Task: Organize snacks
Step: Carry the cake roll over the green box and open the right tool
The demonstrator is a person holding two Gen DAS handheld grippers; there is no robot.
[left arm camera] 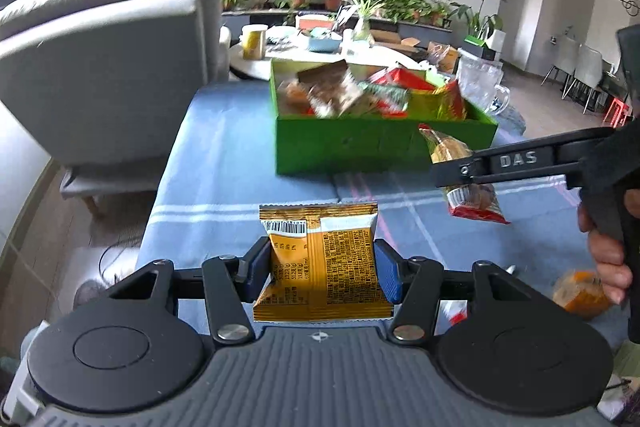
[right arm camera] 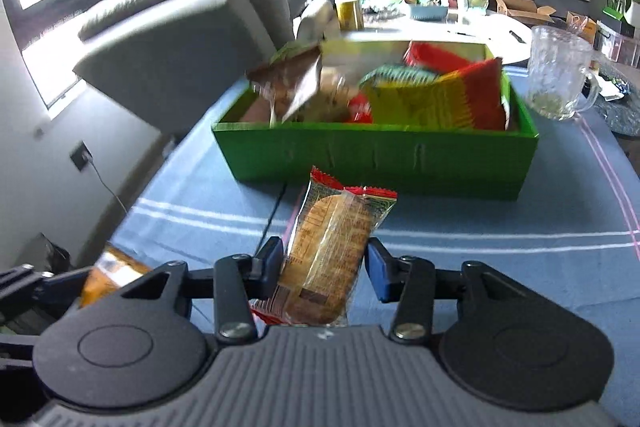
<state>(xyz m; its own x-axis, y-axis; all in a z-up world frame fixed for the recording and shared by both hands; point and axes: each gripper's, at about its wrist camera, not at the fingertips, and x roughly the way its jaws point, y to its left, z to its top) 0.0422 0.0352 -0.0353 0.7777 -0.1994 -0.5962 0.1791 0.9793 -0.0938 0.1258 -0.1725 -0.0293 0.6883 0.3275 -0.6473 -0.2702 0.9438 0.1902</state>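
The left gripper point(left arm camera: 322, 273) points forward and down over the bench point(left arm camera: 224, 163), its blue pads pinching an orange snack packet point(left arm camera: 320, 259) from both sides. The packet stands upright between the fingers, its printed back facing the camera and its crimped top edge above the pads, clear of the blue striped cloth below.

The right gripper point(right arm camera: 324, 273) is also tilted down toward the bench. It holds a clear packet with red ends point(right arm camera: 328, 251) showing a brown cake inside; the packet leans to the left, its left side against the left pad, while the right pad sits just at its edge. In the left wrist view this gripper point(left arm camera: 454, 171) reaches in from the right, its black arm level, with the packet point(left arm camera: 472, 187) hanging across the fingertips and a hand point(left arm camera: 608, 251) wrapped on the handle.

A green box point(right arm camera: 376, 159) stands farther along the bench, ahead of both grippers, already heaped with packets that rise above its rim. Between the grippers and its near wall lies an open strip of cloth. A glass mug point(right arm camera: 560, 79) stands just beside the box's right far corner. A grey armchair point(left arm camera: 100, 67) crowds the bench's left edge. One more orange packet point(left arm camera: 580, 293) lies on the bench near right, under the hand.
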